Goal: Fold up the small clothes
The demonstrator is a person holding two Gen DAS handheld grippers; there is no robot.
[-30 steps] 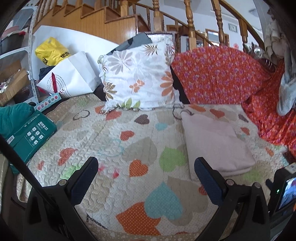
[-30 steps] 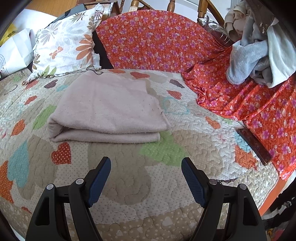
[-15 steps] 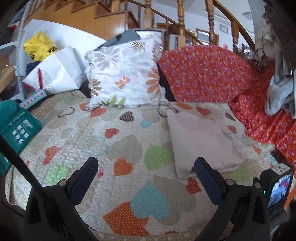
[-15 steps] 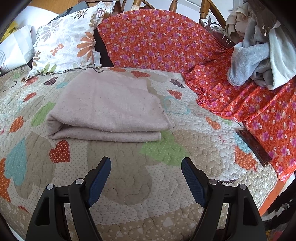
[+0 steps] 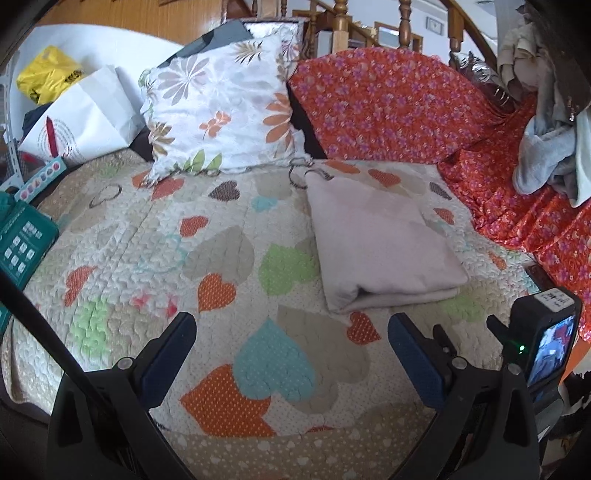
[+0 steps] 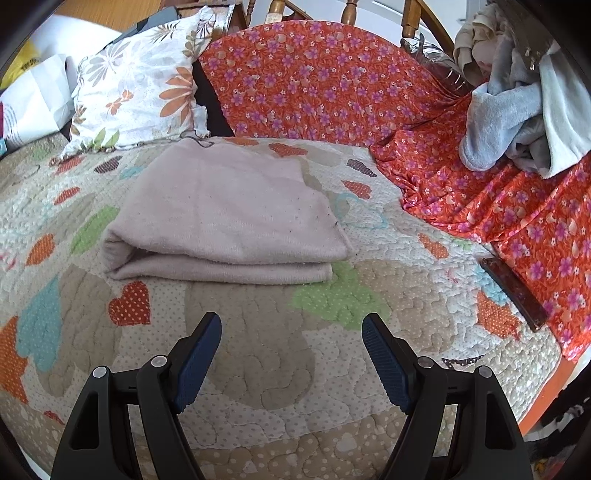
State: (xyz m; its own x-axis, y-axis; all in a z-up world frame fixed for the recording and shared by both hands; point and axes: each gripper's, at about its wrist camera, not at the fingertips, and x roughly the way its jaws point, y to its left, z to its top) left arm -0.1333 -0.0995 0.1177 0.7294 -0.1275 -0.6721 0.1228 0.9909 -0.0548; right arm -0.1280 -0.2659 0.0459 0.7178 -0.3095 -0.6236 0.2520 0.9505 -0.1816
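A pale pink cloth (image 5: 380,243) (image 6: 229,218) lies folded into a flat rectangle on the heart-patterned quilt (image 5: 221,266) (image 6: 258,354). My left gripper (image 5: 291,325) is open over the quilt, short of the cloth's near left corner, with nothing between its blue pads. My right gripper (image 6: 291,328) is also open and empty, just in front of the cloth's near folded edge. The right gripper's camera body (image 5: 546,332) shows at the right edge of the left wrist view. A heap of grey and white clothes (image 5: 546,155) (image 6: 517,122) sits on the orange flowered cover (image 6: 332,85) at the far right.
A flowered pillow (image 5: 221,110) (image 6: 140,85) leans behind the quilt. White and yellow bags (image 5: 81,114) and a teal box (image 5: 18,240) lie at the left. A dark phone (image 6: 513,291) rests near the quilt's right edge. Wooden stair railing (image 5: 340,22) rises behind.
The left wrist view has tilted down and swung right: the folded cloth and pillow now sit more central, and the right gripper's camera body shows more. The right view is unchanged.
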